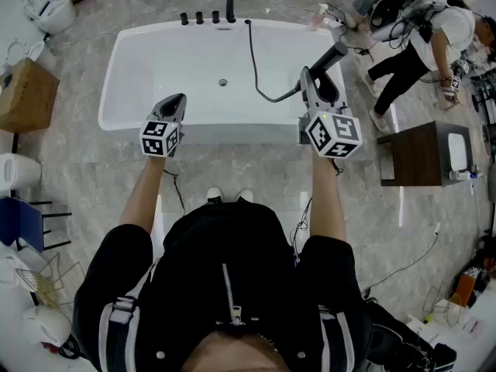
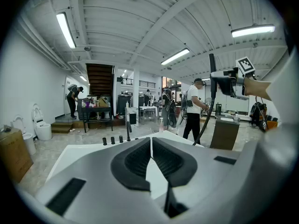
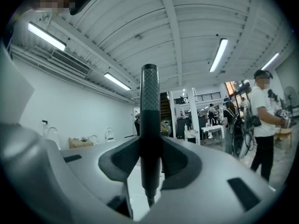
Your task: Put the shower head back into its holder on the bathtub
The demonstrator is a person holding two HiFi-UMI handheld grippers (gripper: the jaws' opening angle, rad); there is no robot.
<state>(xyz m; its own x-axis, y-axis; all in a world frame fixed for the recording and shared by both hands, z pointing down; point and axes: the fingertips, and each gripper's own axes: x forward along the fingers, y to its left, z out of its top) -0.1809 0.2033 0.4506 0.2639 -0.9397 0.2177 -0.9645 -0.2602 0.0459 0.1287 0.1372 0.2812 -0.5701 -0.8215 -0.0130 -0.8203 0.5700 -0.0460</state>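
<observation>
Our right gripper point(image 3: 150, 158) pinching the shower head point(image 3: 149, 97) near the right edge of the bathtub point(image 1: 232, 134), our left gripper point(image 2: 151, 146) empty, fingers pressed together

The right gripper point(image 3: 150, 161) clamps a dark shower head point(image 3: 149, 101) between its 2 padded jaws — the textured handle stands upright, rising well above them, its narrow end poking out below. Ahead and to the right, a person point(image 3: 262, 125) in a white shirt and cap stands side-on; strip lights point(image 3: 218, 55) cross the ceiling overhead.
</observation>
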